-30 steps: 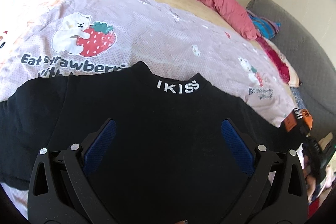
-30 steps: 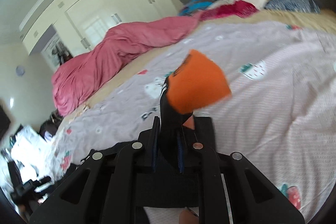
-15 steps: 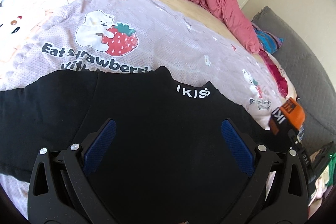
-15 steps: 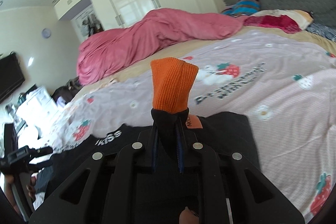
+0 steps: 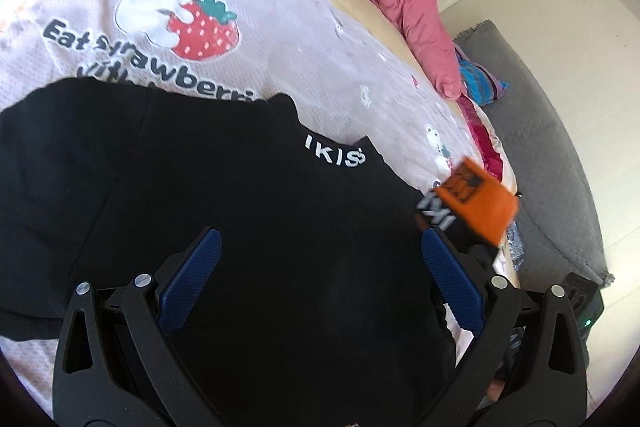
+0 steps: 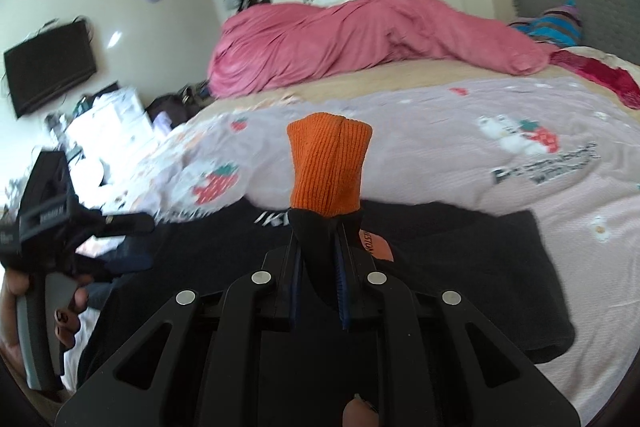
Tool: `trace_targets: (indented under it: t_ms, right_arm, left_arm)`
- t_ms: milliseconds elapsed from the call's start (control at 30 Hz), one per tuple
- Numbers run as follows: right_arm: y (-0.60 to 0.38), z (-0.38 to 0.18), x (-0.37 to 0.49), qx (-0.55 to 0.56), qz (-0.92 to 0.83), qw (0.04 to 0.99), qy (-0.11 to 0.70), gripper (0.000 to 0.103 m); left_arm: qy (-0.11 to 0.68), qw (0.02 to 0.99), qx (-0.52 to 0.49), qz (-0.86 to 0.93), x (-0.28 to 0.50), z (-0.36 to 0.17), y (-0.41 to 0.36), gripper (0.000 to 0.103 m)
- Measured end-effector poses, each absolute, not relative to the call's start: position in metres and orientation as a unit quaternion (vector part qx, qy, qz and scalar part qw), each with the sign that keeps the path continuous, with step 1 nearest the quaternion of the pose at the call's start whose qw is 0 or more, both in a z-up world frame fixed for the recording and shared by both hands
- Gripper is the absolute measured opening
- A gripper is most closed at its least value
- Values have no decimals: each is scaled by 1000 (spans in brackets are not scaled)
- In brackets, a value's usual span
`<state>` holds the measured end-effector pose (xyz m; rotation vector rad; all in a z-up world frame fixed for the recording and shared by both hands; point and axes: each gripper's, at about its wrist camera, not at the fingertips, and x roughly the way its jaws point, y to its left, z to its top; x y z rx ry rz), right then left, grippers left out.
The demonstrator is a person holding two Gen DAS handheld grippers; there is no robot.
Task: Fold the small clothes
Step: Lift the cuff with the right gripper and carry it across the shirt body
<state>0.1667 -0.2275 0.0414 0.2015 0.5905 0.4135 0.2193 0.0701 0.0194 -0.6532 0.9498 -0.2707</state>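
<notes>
A black top [image 5: 240,211] with white collar lettering lies flat on the bed, also in the right wrist view [image 6: 460,267]. Its sleeve ends in an orange cuff [image 6: 328,167]. My right gripper [image 6: 318,259] is shut on that sleeve just below the cuff and holds it up over the top's body. The cuff also shows at the right of the left wrist view [image 5: 476,205]. My left gripper [image 5: 316,275] is open and empty, hovering over the top's chest. It shows at the left of the right wrist view [image 6: 44,211].
The top lies on a pale pink strawberry-print bedspread [image 5: 280,39]. A pink duvet [image 6: 360,35] is heaped at the far side. A grey headboard [image 5: 552,147] and striped pillow [image 5: 480,87] are to the right. A TV [image 6: 48,67] and clutter stand beyond the bed.
My right gripper has carried the sleeve with the orange cuff inward over the top's body. My left gripper has drifted left and stayed open.
</notes>
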Motion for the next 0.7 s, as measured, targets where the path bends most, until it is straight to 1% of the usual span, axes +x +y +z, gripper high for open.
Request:
trace_targets:
  t_ms: [267, 367, 467, 533, 700]
  right_arm:
    - [-187, 22, 158, 68, 237, 918, 310, 14]
    - [-181, 18, 155, 65, 248, 913, 317, 16]
    - [-177, 15, 152, 59, 262, 907, 325, 25]
    - [-175, 12, 146, 58, 277, 900, 333, 47]
    - [-175, 10, 134, 46, 298, 889, 345, 49]
  left_arm:
    - [468, 800, -344, -148, 224, 2, 68, 94]
    - [475, 791, -351, -157, 225, -3, 65, 94]
    - [479, 785, -361, -157, 225, -9, 65, 94]
    - [482, 778, -370, -161, 226, -13, 65, 94]
    - [490, 773, -367, -164, 225, -19, 58, 94]
